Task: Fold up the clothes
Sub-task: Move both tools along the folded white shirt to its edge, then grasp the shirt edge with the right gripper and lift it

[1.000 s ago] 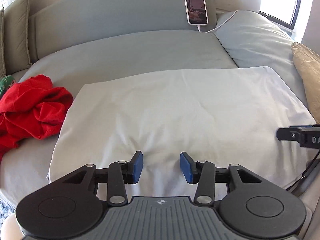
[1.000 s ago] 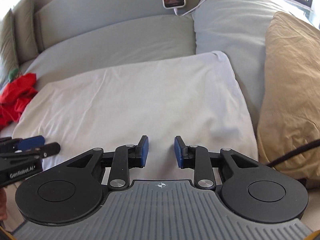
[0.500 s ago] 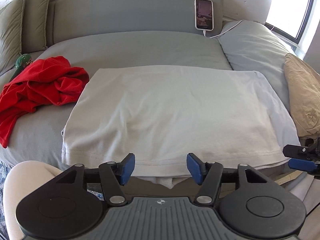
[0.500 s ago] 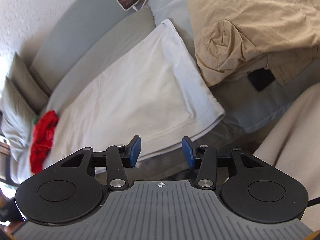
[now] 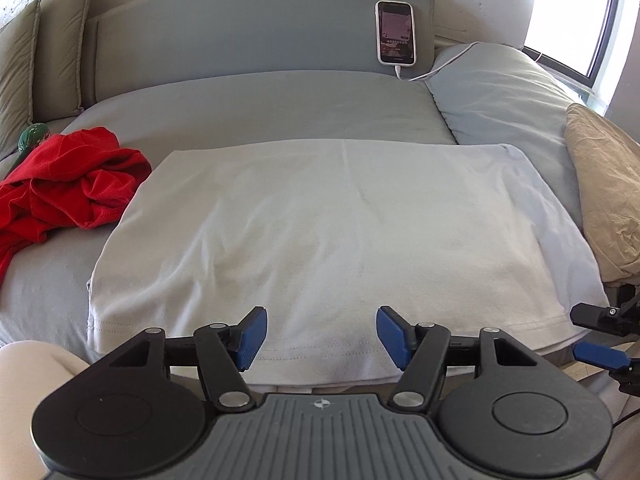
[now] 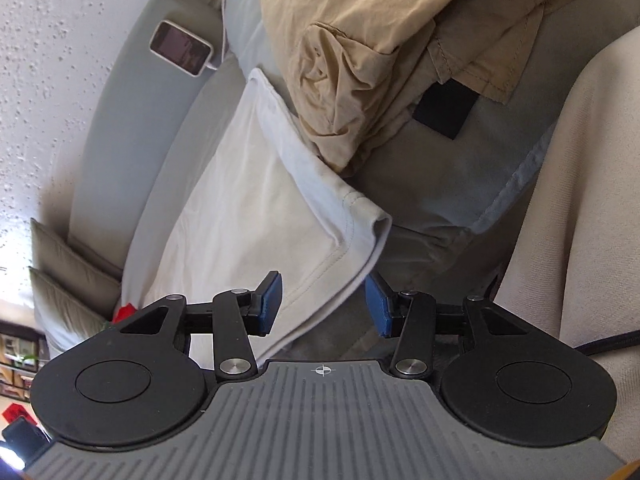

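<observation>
No readable brand or label in either view; phone point(image 5: 395, 33) screen lit, text too small to read.

Count: 1 white shirt point(image 5: 340, 236), 1 red garment point(image 5: 68, 184), 1 tan garment point(image 6: 372, 52), 1 phone, 2 olive cushions point(image 5: 44, 60), 2 grippers.

White shirt: folded flat into a rectangle, lying on the grey sofa point(image 5: 256, 104) seat, hem at the front edge and slightly overhanging it. Right front corner curled up a little in the right wrist view point(image 6: 360, 216).

Red garment: crumpled at the left side of the sofa seat, touching the shirt's left edge. Tan garment: bunched at the right end of the sofa, overlapping the shirt's right edge.

Phone: upright against the sofa backrest, right of centre, white cable point(image 5: 436, 68) plugged in at the bottom.

Left gripper point(image 5: 319, 336): released, jaws wide apart, nothing between them, hovering at the shirt's front hem near the middle.

Right gripper point(image 6: 323, 304): released, jaws apart, straddling the shirt's right front hem edge, not clamped on it. Also seen at the right border of the left wrist view point(image 5: 600, 336), rolled sideways, beside the shirt's right front corner.

Olive cushions standing at the left end of the sofa backrest.
</observation>
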{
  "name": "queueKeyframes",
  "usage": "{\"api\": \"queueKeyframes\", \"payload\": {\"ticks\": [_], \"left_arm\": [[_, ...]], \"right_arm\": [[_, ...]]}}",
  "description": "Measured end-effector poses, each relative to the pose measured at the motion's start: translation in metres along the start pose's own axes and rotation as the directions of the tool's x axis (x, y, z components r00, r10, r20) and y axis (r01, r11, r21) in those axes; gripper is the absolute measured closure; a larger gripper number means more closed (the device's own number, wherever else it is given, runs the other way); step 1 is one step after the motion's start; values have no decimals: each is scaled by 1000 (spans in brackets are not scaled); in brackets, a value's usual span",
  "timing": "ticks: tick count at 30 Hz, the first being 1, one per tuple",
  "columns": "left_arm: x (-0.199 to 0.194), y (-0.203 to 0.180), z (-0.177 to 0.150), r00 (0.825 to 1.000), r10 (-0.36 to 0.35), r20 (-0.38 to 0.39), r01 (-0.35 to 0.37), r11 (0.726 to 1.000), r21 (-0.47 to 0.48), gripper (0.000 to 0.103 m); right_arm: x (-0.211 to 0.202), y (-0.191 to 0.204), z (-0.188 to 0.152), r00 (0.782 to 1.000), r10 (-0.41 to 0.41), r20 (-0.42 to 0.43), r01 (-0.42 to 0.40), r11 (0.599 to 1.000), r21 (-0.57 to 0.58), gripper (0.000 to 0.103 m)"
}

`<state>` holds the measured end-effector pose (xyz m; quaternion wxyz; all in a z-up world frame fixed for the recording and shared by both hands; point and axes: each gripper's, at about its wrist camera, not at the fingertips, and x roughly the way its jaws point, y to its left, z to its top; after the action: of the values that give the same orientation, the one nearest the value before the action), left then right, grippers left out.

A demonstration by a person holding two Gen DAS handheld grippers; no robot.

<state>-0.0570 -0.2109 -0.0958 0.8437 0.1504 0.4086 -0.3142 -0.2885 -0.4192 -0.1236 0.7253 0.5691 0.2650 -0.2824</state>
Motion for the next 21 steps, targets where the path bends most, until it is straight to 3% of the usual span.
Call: {"api": "queueKeyframes", "payload": {"ticks": [7, 14, 21], "left_arm": [[12, 7, -1, 1000, -5, -12, 5, 1000, -8, 38], [12, 7, -2, 1000, -10, -11, 10, 1000, -9, 37], [13, 8, -2, 1000, -22, -15, 22, 1000, -12, 37]], "right_arm": [[24, -4, 0, 1000, -17, -7, 17, 1000, 1, 54], [22, -2, 7, 993, 45, 109, -41, 999, -31, 58], [36, 4, 12, 979, -5, 205, 17, 998, -57, 58]]}}
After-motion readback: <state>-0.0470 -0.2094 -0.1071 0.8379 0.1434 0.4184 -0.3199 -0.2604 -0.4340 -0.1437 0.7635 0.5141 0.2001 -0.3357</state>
